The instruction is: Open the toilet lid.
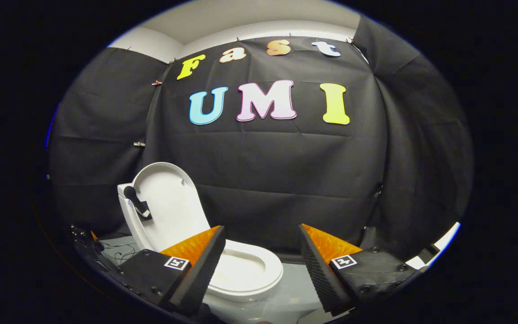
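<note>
Gripper view looks down and forward at a white toilet (241, 274) standing on a pale floor (295, 288) against the black cloth wall (277, 180) of the booth. Its lid (171, 207) is already raised: it stands nearly upright behind the bowl, leaning back a little toward the cloth, with its smooth white underside facing the camera. Below it the seat (254, 263) lies flat on the bowl, and the oval opening inside the ring shows plainly. A small dark fitting (136, 203) with a rounded head sits on the near edge of the raised lid, by the toilet's rear part.

The gripper (261, 236) is spread wide with nothing between its two fingers. One finger (200, 270) overlaps the near side of the seat in the picture, though whether it touches the seat cannot be told. The other finger (326, 270) is off to the side of the bowl, clear of it, over the floor. The seat's front curve lies in the gap between them, just ahead and below. The lid is beyond the fingers, well apart from both.

Some dark cables and equipment (101, 249) lie on the floor beside the toilet, close to the cloth. Above the cloth a strip of pale wall (241, 18) and ceiling is visible.
</note>
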